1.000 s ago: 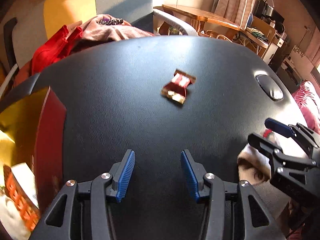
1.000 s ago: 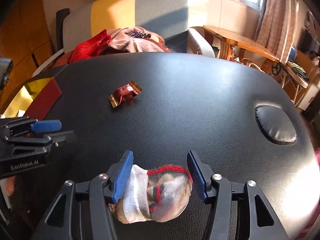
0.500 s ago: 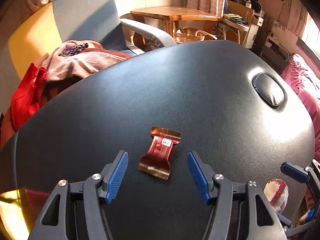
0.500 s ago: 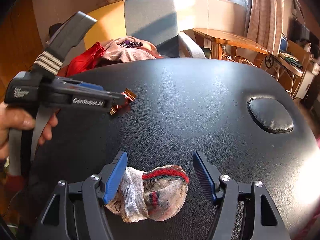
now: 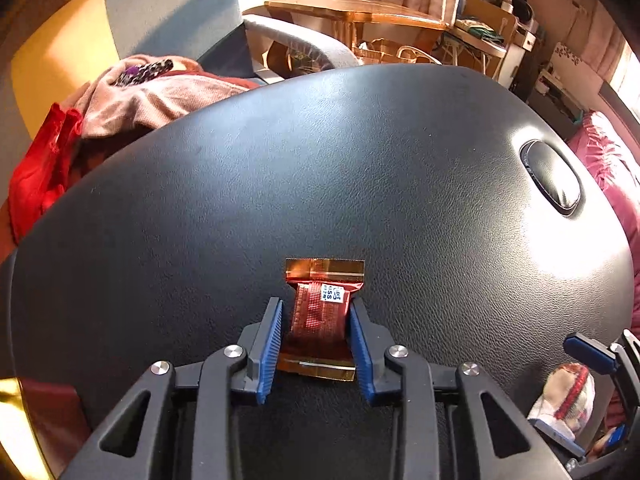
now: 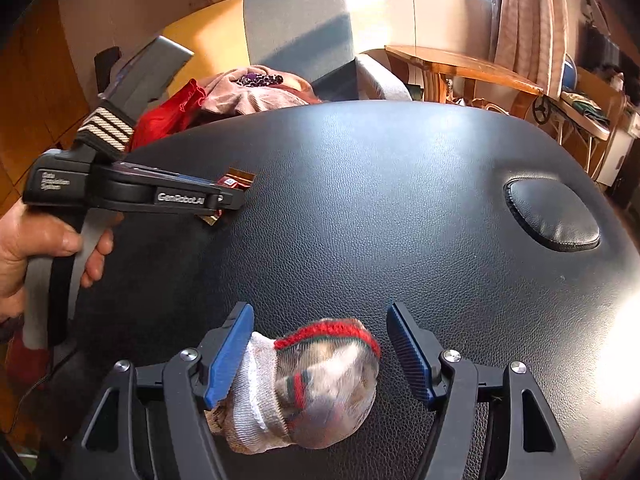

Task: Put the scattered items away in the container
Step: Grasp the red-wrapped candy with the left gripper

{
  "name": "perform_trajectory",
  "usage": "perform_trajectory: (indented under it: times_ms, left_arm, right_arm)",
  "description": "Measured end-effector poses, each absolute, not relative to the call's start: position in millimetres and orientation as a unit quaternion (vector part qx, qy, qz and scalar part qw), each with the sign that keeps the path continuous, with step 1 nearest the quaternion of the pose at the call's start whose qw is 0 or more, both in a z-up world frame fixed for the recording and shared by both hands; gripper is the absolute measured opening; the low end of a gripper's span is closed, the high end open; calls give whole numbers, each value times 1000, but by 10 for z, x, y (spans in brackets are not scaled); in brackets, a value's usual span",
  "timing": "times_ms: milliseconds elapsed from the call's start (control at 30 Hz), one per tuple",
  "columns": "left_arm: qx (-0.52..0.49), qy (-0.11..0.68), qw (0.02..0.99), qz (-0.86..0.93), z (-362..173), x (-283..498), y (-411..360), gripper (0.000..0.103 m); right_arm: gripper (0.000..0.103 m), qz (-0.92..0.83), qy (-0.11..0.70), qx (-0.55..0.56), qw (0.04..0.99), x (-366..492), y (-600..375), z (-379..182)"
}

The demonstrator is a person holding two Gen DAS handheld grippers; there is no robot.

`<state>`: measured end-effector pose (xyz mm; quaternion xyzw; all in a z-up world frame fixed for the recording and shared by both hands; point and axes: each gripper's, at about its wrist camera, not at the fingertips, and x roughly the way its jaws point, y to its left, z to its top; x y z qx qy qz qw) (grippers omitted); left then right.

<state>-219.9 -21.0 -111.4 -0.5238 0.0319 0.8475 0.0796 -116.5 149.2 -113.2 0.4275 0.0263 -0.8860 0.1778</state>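
1. The left tongs (image 5: 316, 322) are squeezed onto a small, flat, reddish-orange ribbon piece with shiny gold ends (image 5: 320, 316). The blue pads (image 5: 272, 344) press on both of its sides.
2. The ribbon piece lies flat on the black, bumpy leather surface (image 5: 360, 184). A little white label with blue print sits on top of it.
3. From the right camera, the left tongs (image 6: 236, 198) come in from the side. A hand (image 6: 28, 248) holds the grey and black handle. Only bits of the ribbon piece (image 6: 234, 180) peek out from behind them.
4. The right tongs (image 6: 320, 342) are spread wide. Between them lies a rolled-up white sock with a red and green band (image 6: 312, 384).
5. The sock touches the left blue pad (image 6: 228, 356). There is a gap between the sock and the other pad.
6. The sock sits on the black surface (image 6: 400, 208), near its close edge. It is well apart from the ribbon piece.
7. From the left camera, the sock (image 5: 564, 396) shows low on the right, next to the right tongs (image 5: 600, 400).
8. A dark oval cushion (image 6: 552, 216) is set into the surface on the right side.
9. Behind the surface is a pile of pink and red clothes (image 6: 240, 96) on a grey and yellow chair (image 6: 296, 28).
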Motion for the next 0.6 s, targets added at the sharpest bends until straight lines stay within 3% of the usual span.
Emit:
perform_trajectory:
  times_ms: [233,600]
  left_arm:
    - [-528,-16,54,848,-1115,-1678,-372,32]
    - [-522,-19,43,852,-1111,-857,-452,32]
  right_arm:
    - [70,-888,33,422,180,-1089,1484,-1102]
    - [72,-902,15,397,170,-678,1680,-858]
